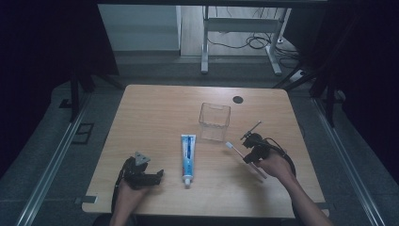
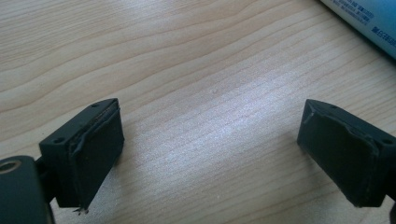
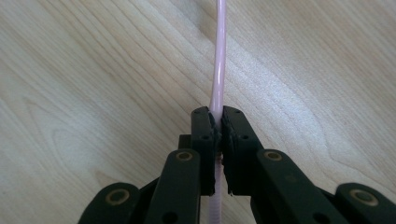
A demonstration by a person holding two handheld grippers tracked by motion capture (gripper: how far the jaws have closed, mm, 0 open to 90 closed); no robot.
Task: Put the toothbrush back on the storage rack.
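Left gripper (image 1: 149, 178) idle at near left, jaws spread wide over bare table (image 1: 155, 113). Toothpaste tube (image 1: 187, 157) flat at centre, untouched. Clear box (image 1: 214, 122) beyond it looks empty. Right gripper (image 3: 215, 128) clamped on pink toothbrush (image 3: 218, 60), lifted near right, just right of box. Grasp done; drop-in likely left.

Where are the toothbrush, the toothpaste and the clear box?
toothbrush (image 1: 234, 149): high view, on its handle near the head.
toothpaste (image 1: 188, 155): high view, middle of the tube.
clear box (image 1: 214, 124): high view, its front wall.
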